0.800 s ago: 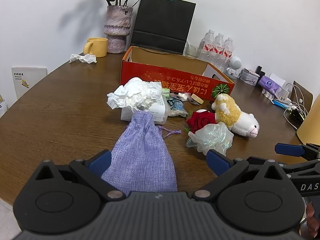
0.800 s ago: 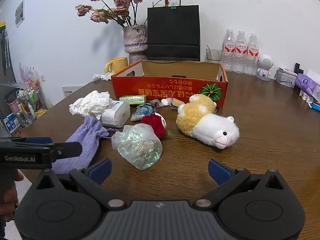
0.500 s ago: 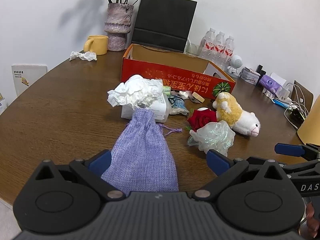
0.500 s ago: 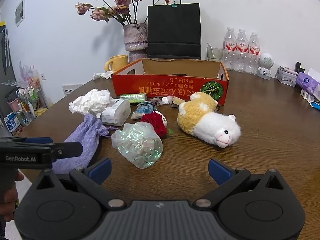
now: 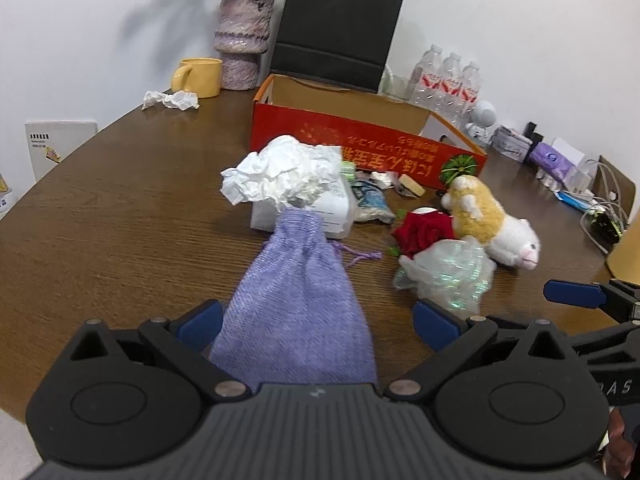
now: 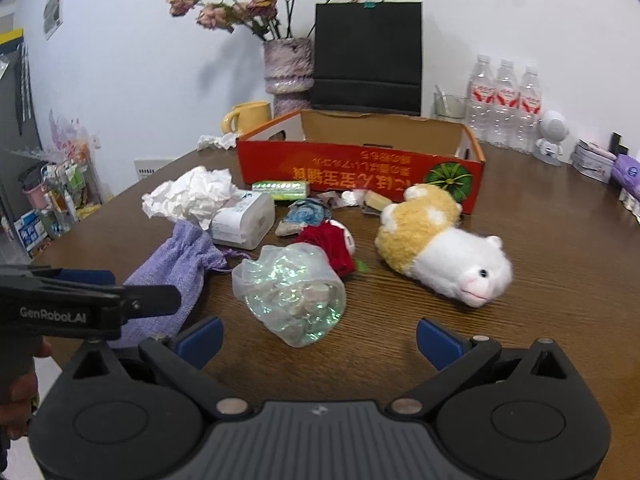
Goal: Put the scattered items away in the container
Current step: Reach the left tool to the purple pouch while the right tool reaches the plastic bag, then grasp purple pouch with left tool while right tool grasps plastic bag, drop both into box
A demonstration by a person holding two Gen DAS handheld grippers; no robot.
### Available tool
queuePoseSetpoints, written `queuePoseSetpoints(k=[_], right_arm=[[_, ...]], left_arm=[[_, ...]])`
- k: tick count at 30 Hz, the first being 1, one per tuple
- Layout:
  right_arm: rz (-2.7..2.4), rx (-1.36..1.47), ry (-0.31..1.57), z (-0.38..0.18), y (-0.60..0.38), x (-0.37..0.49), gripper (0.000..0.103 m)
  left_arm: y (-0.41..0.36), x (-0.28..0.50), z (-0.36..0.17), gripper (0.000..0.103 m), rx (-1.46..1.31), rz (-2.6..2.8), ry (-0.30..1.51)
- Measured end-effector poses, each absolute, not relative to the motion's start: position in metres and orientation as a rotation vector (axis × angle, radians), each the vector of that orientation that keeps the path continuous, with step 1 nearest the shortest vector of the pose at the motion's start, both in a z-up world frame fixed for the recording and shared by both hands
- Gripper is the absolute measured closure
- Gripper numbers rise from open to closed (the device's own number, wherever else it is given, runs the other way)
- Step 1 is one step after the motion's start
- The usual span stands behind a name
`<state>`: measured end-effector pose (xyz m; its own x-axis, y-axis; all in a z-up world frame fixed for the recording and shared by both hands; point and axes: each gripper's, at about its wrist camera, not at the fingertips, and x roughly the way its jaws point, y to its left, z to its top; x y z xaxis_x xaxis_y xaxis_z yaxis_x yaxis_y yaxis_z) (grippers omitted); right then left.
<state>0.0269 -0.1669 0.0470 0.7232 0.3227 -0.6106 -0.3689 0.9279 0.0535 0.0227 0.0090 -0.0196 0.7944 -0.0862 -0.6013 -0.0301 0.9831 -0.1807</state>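
A red cardboard box [image 5: 360,148] stands open at the back of the table; it also shows in the right wrist view [image 6: 360,164]. In front of it lie a purple cloth pouch [image 5: 296,320], crumpled tissue [image 5: 280,174] on a white tissue pack [image 5: 332,210], a red rose [image 5: 424,232], an iridescent plastic bag [image 5: 448,276] and a plush hamster [image 5: 492,224]. My left gripper [image 5: 316,324] is open, its blue fingertips on either side of the pouch's bottom end. My right gripper [image 6: 318,338] is open, just before the iridescent bag [image 6: 292,292], with the plush hamster [image 6: 440,244] to the right.
A black paper bag [image 6: 368,56], a vase of dried flowers [image 6: 288,68], a yellow mug [image 6: 248,116] and water bottles [image 6: 504,104] stand behind the box. Small wrappers [image 6: 304,212] lie by the box front. Cables and small boxes [image 5: 560,168] sit at the right edge.
Both grippers have moved slightly forward and lower toward the items; the pouch now lies further between my left fingers. Nothing has been picked up.
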Motion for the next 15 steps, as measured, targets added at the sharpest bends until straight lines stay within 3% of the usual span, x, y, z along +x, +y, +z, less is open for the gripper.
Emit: queuePoseSetpoints(k=[11,14,15], right_arm=[[0.389,-0.108,0.677,0.030,-0.144,0.060,0.005],[0.396,-0.110,0.684,0.026,-0.139,0.067,0.011],[0.402,-0.113,0.686,0.025,-0.137,0.069,0.018]], left_arm=[[0.024,0.058,-0.035,0.000,-0.175,-0.010,0.696],[0.024,0.066,-0.037,0.004,-0.148,-0.006,0.706],[0.023,0.067,-0.037,0.004,-0.141,-0.008,0.710]])
